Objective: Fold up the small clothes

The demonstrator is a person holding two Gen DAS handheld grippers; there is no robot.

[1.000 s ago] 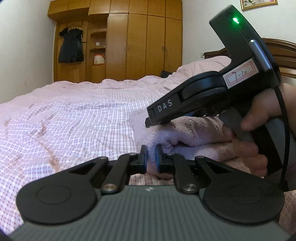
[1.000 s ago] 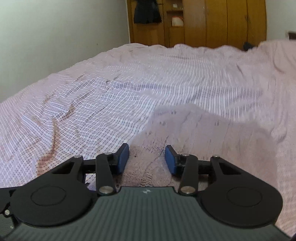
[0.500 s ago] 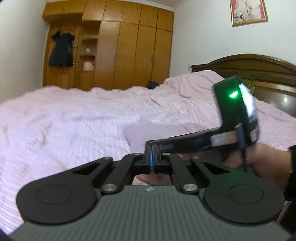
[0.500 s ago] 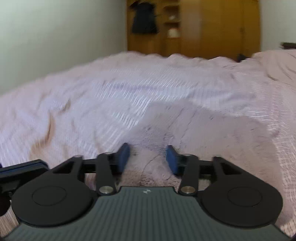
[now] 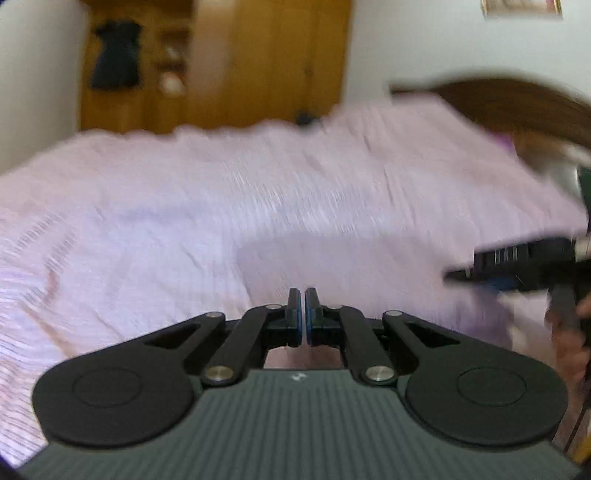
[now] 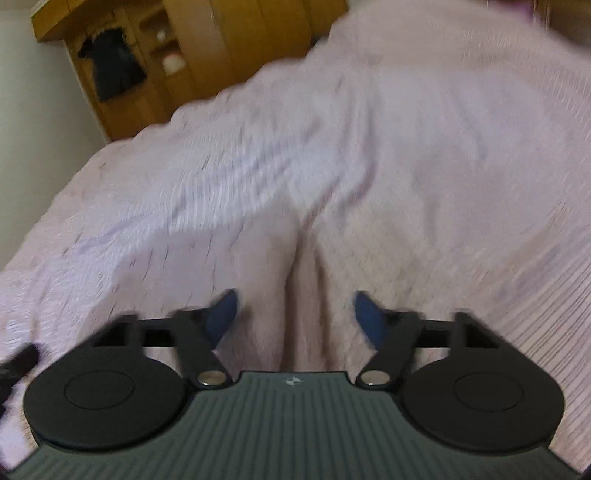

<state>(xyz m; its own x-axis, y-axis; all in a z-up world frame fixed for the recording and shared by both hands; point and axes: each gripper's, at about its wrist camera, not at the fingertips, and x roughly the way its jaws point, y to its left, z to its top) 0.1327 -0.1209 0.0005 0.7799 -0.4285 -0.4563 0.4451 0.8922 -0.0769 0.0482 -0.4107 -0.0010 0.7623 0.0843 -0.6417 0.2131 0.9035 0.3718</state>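
Hanging at the far left of both views is a dark garment (image 5: 116,55), in the open part of a wooden wardrobe (image 5: 266,62) that stands against the back wall. In front of the wardrobe a bed with a pink checked bedspread (image 5: 129,221) fills most of each picture. Both pictures are blurred.

In the left wrist view, the left gripper (image 5: 303,314) is in the lower middle, above the bedspread. Its two blue pads are clenched together with only a thin line between them, and nothing is held in them. Just beyond its tips lies the small pink knitted garment (image 5: 351,266), flat on the bedspread, a little darker than the cloth under it. To the right of it the right gripper (image 5: 491,280) comes in from the edge of the picture, black with a little blue at its tip, low over the right part of the garment. A hand (image 5: 572,332) holds its handle at the far right. Behind, a dark wooden headboard (image 5: 517,99) curves along the upper right, and a framed picture (image 5: 521,7) hangs on the white wall.

In the right wrist view, which is tilted, the garment lies directly under the right gripper, and a raised fold of it runs up between the two blue fingers (image 6: 221,314). The jaws are closing, but the pads stand apart on each side of the fold and do not press on it. At the far left edge, a dark part of the left gripper shows.
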